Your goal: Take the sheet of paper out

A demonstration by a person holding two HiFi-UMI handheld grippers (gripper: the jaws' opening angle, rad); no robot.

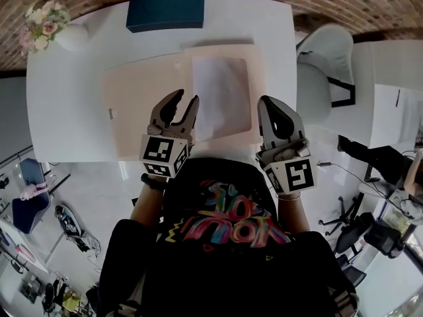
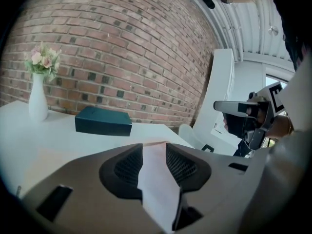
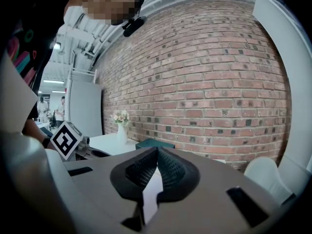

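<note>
A white sheet of paper (image 1: 221, 94) is seen lying flat on the right leaf of an opened cream folder (image 1: 142, 107), which is spread across the near half of a white table (image 1: 66, 98). A dark teal box (image 1: 165, 7) is set at the far edge, well apart from the folder.

The left gripper (image 1: 186, 101) is held with its jaws spread. Nothing is pinched between them, and they are poised just beside the sheet's left edge, towards its near corner. Contact with the paper cannot be confirmed. The right gripper (image 1: 269, 104) is held off the folder's right edge with its jaws pressed together at the tips and nothing caught in them.

The sheet is judged to be very light, thin and limp, easily creased or torn, and likely to slide on the smooth folder. It would best be taken by the exposed near-left corner or edge, with a shallow pinch, while the folder is held down by the other gripper.
</note>
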